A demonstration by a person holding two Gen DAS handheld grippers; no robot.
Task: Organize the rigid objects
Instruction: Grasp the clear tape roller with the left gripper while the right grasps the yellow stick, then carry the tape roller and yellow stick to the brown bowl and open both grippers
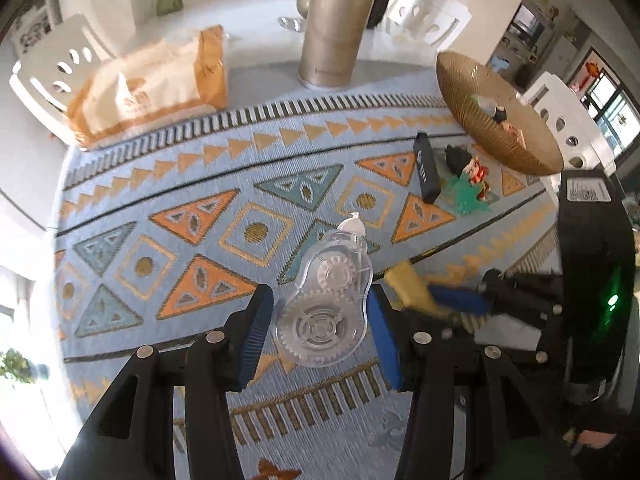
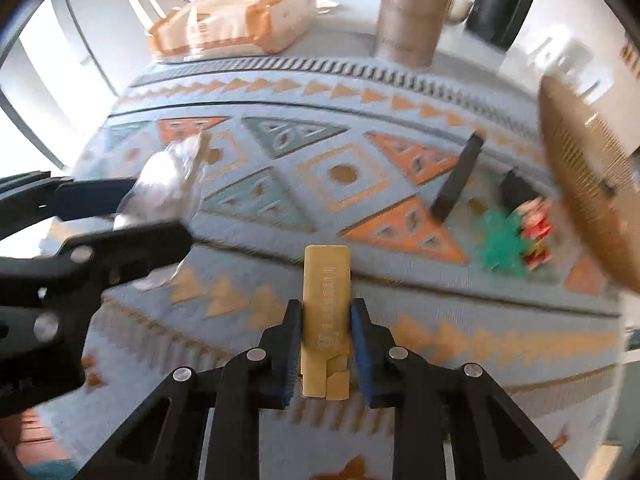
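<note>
My left gripper (image 1: 318,312) is shut on a clear plastic correction-tape dispenser (image 1: 326,292), held above the patterned cloth; it also shows blurred in the right wrist view (image 2: 168,184). My right gripper (image 2: 326,332) is shut on a flat yellow block (image 2: 326,312), which also shows in the left wrist view (image 1: 412,286). A gold ribbed bowl (image 1: 472,120) with small items stands at the far right, also in the right wrist view (image 2: 580,184). A black bar (image 1: 426,168) and a small figurine on a green base (image 1: 470,182) lie next to the bowl.
A tall gold tumbler (image 1: 336,28) and an orange-and-white tissue pack (image 1: 152,84) stand at the back of the table. White chairs (image 1: 56,68) surround it. The patterned cloth (image 1: 200,208) covers the table's near part.
</note>
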